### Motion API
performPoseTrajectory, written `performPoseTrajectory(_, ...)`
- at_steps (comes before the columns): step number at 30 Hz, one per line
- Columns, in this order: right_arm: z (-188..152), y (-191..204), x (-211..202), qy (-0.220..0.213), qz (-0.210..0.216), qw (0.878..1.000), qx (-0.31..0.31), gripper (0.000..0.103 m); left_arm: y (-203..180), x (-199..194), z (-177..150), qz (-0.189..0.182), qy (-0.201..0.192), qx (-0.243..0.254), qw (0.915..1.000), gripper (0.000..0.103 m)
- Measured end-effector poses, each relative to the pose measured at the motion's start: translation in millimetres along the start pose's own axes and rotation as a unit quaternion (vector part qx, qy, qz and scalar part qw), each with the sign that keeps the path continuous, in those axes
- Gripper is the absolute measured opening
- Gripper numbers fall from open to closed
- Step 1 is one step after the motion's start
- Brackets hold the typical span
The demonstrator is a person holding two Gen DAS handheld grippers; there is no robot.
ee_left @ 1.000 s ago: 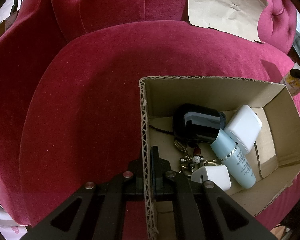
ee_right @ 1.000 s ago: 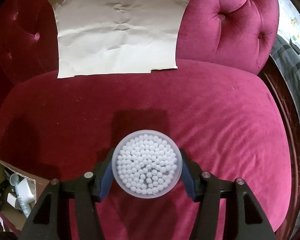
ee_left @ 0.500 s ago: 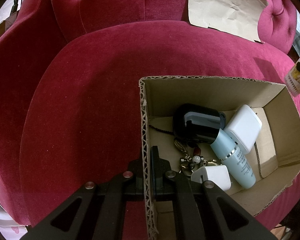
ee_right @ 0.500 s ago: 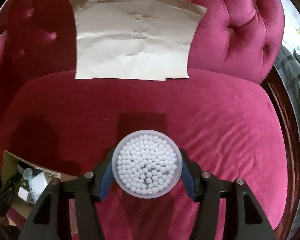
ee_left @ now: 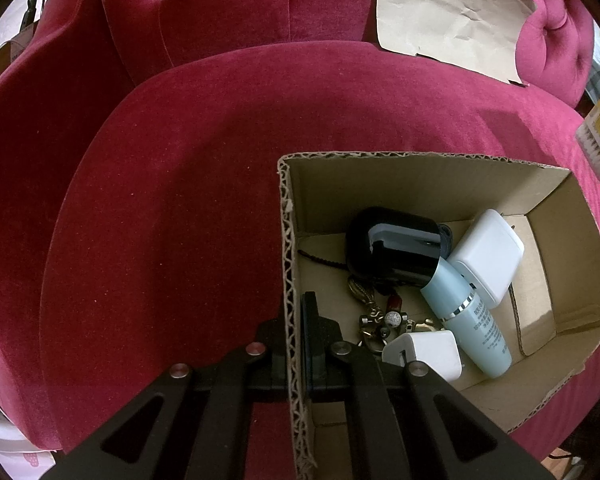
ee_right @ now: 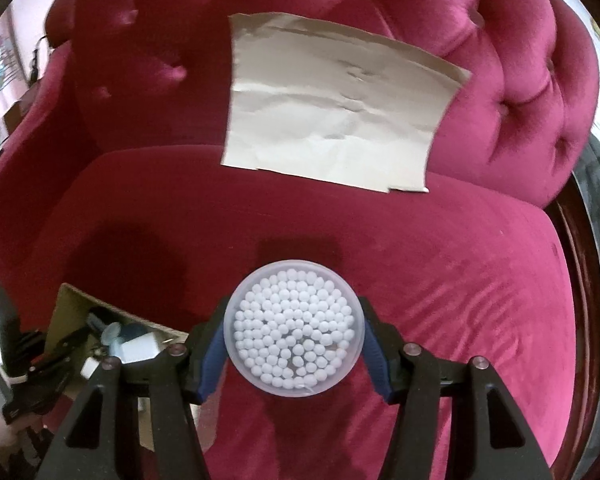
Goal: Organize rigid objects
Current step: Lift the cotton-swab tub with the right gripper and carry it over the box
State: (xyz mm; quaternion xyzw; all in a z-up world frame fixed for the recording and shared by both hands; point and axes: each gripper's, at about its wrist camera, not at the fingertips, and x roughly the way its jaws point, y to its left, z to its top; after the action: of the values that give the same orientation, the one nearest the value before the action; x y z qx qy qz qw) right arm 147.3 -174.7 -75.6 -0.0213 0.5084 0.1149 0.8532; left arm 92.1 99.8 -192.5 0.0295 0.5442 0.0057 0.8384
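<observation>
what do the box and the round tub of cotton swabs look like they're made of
Box: brown corrugated cardboard, matte; the fluting shows along its cut top edge. Round tub: looks like clear, slightly frosted plastic, since the white swab tips show through its lid.

- A crimson velvet armchair [ee_right: 440, 240] fills nearly all of both views; its wide seat cushion [ee_left: 188, 200] spreads ahead of and beneath each tool.
- Beyond the seat stands a button-tufted backrest [ee_right: 512, 92], the buttons pulling the velvet into deep folds.
- A creased sheet of tan paper [ee_right: 332, 112] leans on the backrest straight ahead of the right tool, its lower edge touching the seat.
- The same sheet [ee_left: 448, 12] lies ahead and to the right of the left tool.
- A dark wooden frame edge [ee_right: 576, 264] runs along the seat far to the right.
- Light falls from the right, brightening that side of the velvet; the left side lies in shadow.
- Room clutter at the far left [ee_right: 0, 68] is too blurred to tell.
</observation>
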Motion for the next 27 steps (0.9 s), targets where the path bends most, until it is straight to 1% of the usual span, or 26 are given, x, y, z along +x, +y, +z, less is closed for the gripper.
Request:
performPoseTrajectory(10,-5.1,45.5,-15.8,-0.009,0.031,0.998,-0.049,0.062,-0.4,0.1,0.0,0.000,0.000,0.000,1.0000,0.003)
performPoseTrajectory(27,-30.5,100.2,-16.5,0.007,0.072,0.991,-0.110,0.062,-0.3,-0.1,0.1,0.000,0.000,0.000,1.0000,0.003)
